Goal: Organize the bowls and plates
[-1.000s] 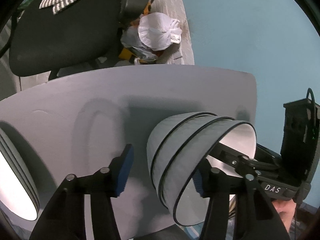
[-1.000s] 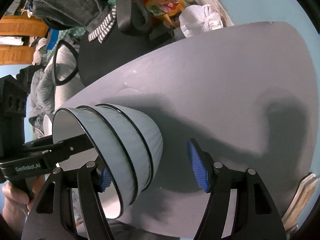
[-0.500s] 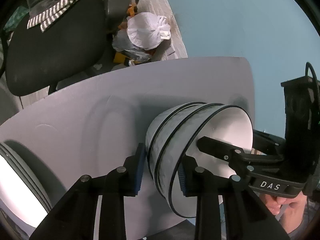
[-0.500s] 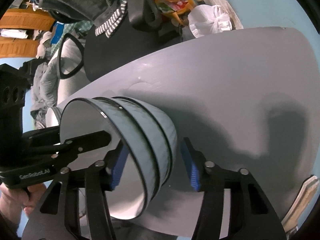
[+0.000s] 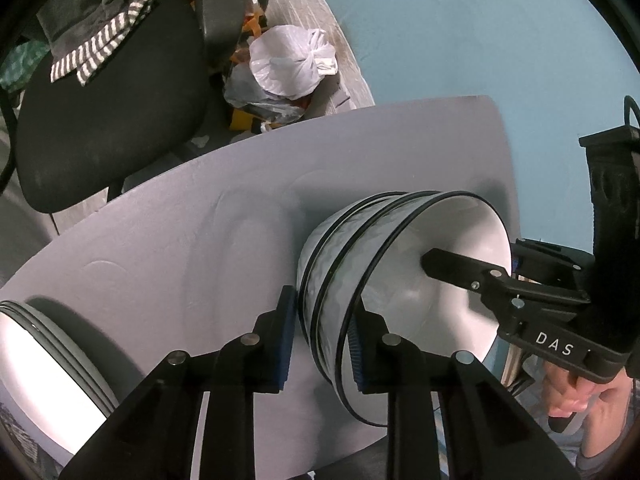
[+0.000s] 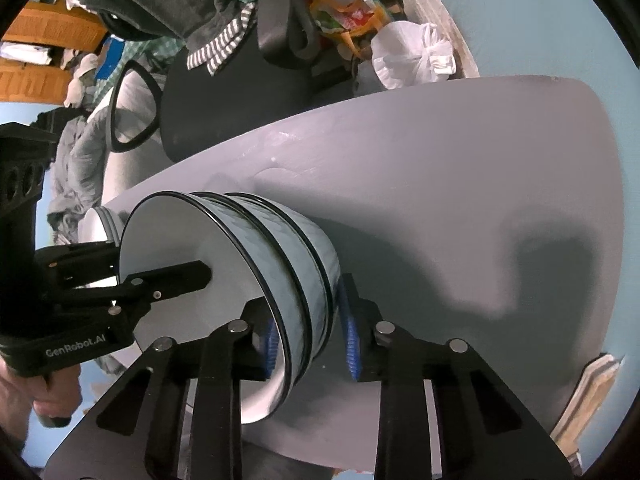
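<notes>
A stack of three white bowls with black rims (image 5: 344, 268) (image 6: 280, 256) stands on the grey table (image 5: 180, 240). My left gripper (image 5: 322, 338) is shut on the stack's near wall, one finger inside the top bowl and one outside. My right gripper (image 6: 310, 334) is shut on the opposite wall of the same stack the same way. Each gripper shows in the other's view, the right one (image 5: 472, 276) and the left one (image 6: 160, 280) reaching into the top bowl. A stack of white plates (image 5: 44, 364) (image 6: 98, 226) sits at the table's left edge.
A black office chair (image 5: 104, 112) with striped cloth stands beyond the table's far edge. White plastic bags (image 5: 290, 62) lie on the floor behind it. A teal wall (image 5: 480, 40) lies to the right. A flat wooden piece (image 6: 588, 396) shows past the table's right edge.
Both grippers were open around the bowl stack a second ago. They have closed onto its opposite walls.
</notes>
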Tool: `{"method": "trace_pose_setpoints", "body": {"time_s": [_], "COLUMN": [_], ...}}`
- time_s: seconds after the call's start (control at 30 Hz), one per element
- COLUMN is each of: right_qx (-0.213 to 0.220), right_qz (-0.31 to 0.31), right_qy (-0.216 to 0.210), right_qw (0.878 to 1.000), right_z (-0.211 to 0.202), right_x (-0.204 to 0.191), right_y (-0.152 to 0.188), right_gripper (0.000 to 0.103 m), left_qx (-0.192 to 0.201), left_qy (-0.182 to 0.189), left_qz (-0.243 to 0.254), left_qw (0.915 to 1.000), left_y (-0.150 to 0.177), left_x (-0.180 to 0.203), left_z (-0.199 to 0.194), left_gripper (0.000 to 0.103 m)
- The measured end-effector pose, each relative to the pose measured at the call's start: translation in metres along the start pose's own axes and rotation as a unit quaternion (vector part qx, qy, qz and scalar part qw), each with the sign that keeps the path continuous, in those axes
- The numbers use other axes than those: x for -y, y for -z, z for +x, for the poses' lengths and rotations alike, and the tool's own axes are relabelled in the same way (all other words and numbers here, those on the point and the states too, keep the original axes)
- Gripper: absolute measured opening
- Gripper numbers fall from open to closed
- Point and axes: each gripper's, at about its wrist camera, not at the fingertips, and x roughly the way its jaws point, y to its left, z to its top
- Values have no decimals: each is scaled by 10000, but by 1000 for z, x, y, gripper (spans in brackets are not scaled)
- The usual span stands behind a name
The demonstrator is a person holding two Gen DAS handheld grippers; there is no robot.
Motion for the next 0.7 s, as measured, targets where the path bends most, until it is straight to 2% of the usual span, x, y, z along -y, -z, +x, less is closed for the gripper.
{"method": "trace_pose_setpoints", "body": {"time_s": [0.2,0.7], "right_qx": [-2,-52], "right_qz": [-1,-33], "right_qy": [34,-40], "right_qw": [10000,10000], "right_z": [-1,2], "right_x": [-2,-22], "right_y": [3,11], "right_gripper": [20,21], "left_qx": [-48,-29], "left_qy": [-59,-189], "left_qz": [-35,-147], "left_qw": [10000,9997], "left_y": [4,25], "left_x": [0,-11], "left_z": [1,-13], "left_gripper": [22,22]}}
